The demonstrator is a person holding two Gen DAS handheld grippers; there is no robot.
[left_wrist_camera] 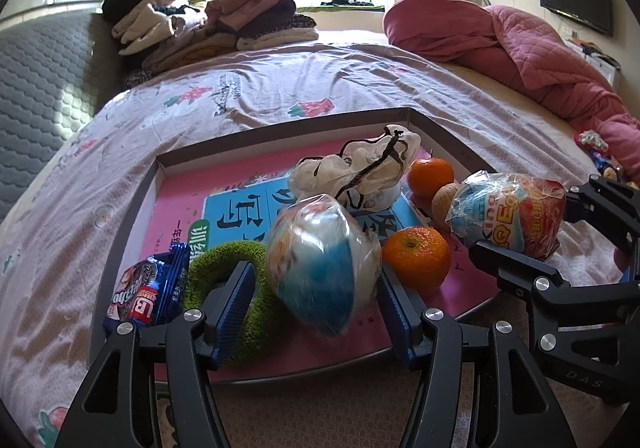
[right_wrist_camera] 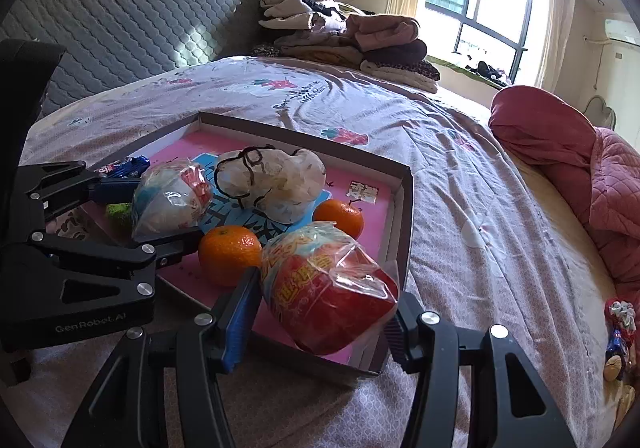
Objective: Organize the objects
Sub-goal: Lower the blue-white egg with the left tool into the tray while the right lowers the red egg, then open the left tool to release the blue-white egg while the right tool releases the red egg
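A shallow grey box lid (left_wrist_camera: 276,123) with a pink printed floor lies on the bed. My left gripper (left_wrist_camera: 316,296) is shut on a blue-and-white wrapped egg toy (left_wrist_camera: 322,262) above the box's near part; it also shows in the right wrist view (right_wrist_camera: 172,197). My right gripper (right_wrist_camera: 324,312) is shut on a red wrapped egg toy (right_wrist_camera: 328,292) over the box's near right corner; it also shows in the left wrist view (left_wrist_camera: 510,213). In the box lie two tangerines (left_wrist_camera: 416,256) (left_wrist_camera: 431,176), a white drawstring pouch (left_wrist_camera: 356,171), a green fuzzy ring (left_wrist_camera: 224,260), a blue snack packet (left_wrist_camera: 150,288) and a walnut (left_wrist_camera: 444,203).
The bed has a pink floral sheet (left_wrist_camera: 248,95). Folded clothes (left_wrist_camera: 212,19) are stacked at its far side and a red quilt (left_wrist_camera: 532,47) lies at the right. Small wrapped items (right_wrist_camera: 620,324) lie on the sheet by the quilt. A grey padded headboard (right_wrist_camera: 120,19) stands at the left.
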